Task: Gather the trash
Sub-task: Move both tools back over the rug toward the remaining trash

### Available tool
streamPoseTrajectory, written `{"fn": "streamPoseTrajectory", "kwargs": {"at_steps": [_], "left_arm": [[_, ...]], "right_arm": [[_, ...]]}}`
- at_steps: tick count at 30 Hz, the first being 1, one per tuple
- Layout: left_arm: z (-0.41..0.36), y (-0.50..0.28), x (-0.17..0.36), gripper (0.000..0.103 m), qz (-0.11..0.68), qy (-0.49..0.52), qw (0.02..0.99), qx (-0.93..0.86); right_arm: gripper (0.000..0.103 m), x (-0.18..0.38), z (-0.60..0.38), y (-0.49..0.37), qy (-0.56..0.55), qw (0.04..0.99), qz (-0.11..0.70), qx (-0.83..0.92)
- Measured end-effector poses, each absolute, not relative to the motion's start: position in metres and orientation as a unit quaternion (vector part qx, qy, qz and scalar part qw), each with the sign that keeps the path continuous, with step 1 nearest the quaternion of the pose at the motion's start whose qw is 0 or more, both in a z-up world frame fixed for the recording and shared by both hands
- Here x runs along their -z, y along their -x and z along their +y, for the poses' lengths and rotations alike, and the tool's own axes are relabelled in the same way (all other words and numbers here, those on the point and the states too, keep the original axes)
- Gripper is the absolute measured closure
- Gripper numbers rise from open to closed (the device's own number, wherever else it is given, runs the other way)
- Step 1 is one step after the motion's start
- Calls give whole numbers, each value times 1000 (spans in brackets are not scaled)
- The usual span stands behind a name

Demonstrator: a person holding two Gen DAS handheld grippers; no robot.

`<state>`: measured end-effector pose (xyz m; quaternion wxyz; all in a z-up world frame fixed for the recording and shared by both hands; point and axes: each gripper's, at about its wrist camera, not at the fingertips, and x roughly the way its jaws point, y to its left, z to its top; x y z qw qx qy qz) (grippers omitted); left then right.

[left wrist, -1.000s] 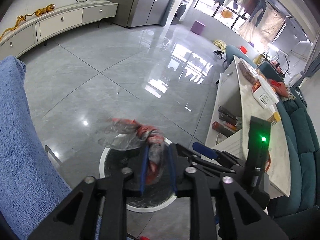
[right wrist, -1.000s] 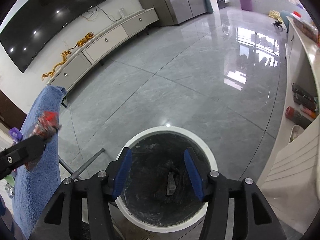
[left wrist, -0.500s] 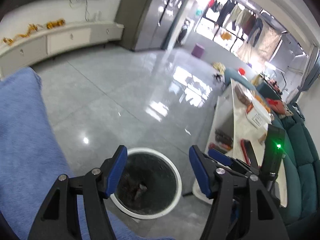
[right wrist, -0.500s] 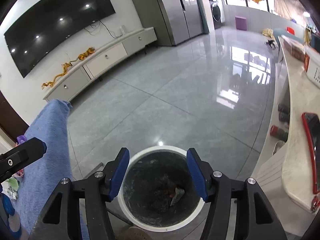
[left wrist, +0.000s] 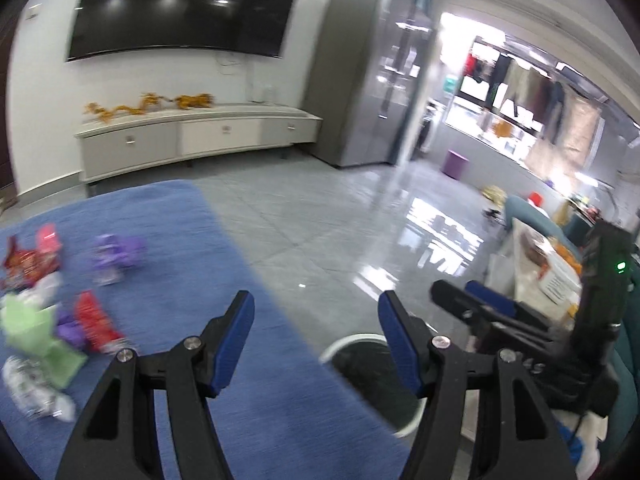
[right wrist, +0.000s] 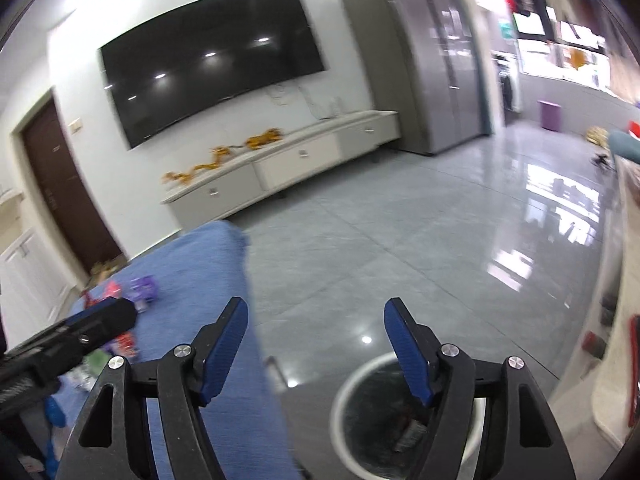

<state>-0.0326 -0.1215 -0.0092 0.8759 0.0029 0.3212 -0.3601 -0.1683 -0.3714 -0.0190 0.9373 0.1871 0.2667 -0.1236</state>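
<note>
1. We are holding the left gripper [left wrist: 316, 312] with jaws apart, nothing between them.
2. We are opening the right gripper [right wrist: 316, 320]; its jaws are empty.
3. Wrappers [left wrist: 60, 312] are lying on the blue surface [left wrist: 192, 264], beside the bin [right wrist: 360, 380].

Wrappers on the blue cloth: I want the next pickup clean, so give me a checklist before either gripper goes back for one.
1. Left gripper empty, open: ok.
2. Right gripper empty, jaws opening: ok.
3. Wrappers left on the blue cloth: ok, several.
4. Which wrapper is easiest to grab: cannot tell, blurred.
5. Bin beside the cloth, uncovered: ok.
6. Bin has room: ok, a few pieces low inside.
</note>
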Motion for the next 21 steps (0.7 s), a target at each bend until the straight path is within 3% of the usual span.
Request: {"fn": "streamPoseTrajectory", "kwargs": {"at_steps": [10, 12, 14, 21], "left_arm": [[18, -1, 44, 40, 319, 12, 927, 195], [47, -11, 53, 36, 322, 17, 933, 162], [65, -20, 59, 30, 329, 26, 933, 144], [100, -42, 90, 30, 369, 56, 920, 119]], "right_arm": [[35, 32, -279, 103, -115, 940, 320, 5], [35, 39, -260, 91, -106, 938, 330, -23], [35, 44, -238, 76, -94, 934, 341, -49], [38, 75, -181, 24, -52, 913, 387, -117]]}}
